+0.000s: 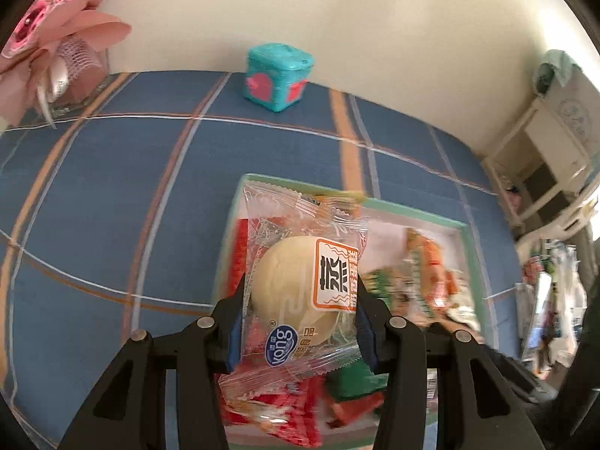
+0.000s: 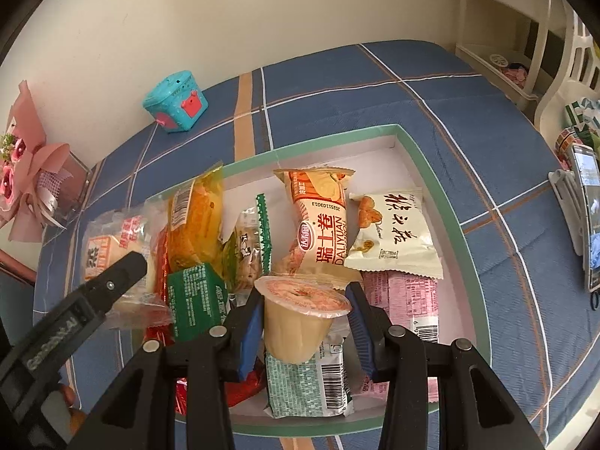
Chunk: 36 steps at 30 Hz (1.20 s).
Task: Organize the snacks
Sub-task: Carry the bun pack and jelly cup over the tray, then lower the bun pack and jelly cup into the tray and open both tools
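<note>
Between the fingers of the left gripper [image 1: 298, 322] sits a clear plastic packet with a round pale cake [image 1: 300, 292]; the blue pads pinch it on both sides, and it hangs over the left part of the green-rimmed box [image 1: 465, 232]. Only the left wrist view shows the printed label and the blue logo on this wrapper; from the right wrist view the same packet is half hidden behind the other gripper's black arm. The right wrist view shows much more of the box inside: a yellow packet [image 2: 195, 217], a Swiss roll packet [image 2: 322, 225], a white packet with black writing [image 2: 393, 236], a pink flat packet [image 2: 408, 292] and a green carton [image 2: 195, 300], all lying close together, some overlapping. The right gripper [image 2: 305, 322] holds a small jelly cup [image 2: 300, 318] with a pink foil lid; its fingers press the cup from both sides, above a green-speckled packet [image 2: 303, 382]. The box rests on a blue cloth with orange and white stripes [image 2: 468, 112]. Near the cream wall stands a teal cube-shaped toy [image 2: 175, 102], and a pink paper bouquet [image 2: 30, 172] is at the left edge. White shelves [image 2: 525, 37] stand at the right.
</note>
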Motion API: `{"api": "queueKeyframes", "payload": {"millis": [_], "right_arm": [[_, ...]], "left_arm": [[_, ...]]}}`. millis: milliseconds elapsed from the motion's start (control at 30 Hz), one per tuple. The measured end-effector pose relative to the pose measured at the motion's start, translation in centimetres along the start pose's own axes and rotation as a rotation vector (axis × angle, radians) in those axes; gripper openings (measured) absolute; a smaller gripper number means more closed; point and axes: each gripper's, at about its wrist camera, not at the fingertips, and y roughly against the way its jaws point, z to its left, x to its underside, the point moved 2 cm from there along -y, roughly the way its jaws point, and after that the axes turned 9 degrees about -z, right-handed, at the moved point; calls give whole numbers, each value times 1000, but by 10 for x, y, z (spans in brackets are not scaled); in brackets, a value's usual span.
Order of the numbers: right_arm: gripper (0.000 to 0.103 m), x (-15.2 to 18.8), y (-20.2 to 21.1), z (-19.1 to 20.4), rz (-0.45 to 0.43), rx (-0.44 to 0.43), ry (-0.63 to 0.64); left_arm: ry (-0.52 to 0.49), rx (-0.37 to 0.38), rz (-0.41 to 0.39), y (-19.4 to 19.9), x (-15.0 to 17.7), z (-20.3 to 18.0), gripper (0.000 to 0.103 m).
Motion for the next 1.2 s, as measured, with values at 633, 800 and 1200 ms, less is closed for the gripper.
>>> {"api": "queueKeyframes", "payload": {"millis": [633, 800, 1200], "right_arm": [[52, 3, -3, 2, 8, 14, 2], [62, 2, 0, 0, 0, 41, 0], [77, 1, 9, 5, 14, 80, 28]], "left_arm": [[21, 79, 76, -22, 16, -12, 52], [38, 77, 92, -24, 17, -10, 57], [59, 85, 103, -6, 8, -5, 80]]}}
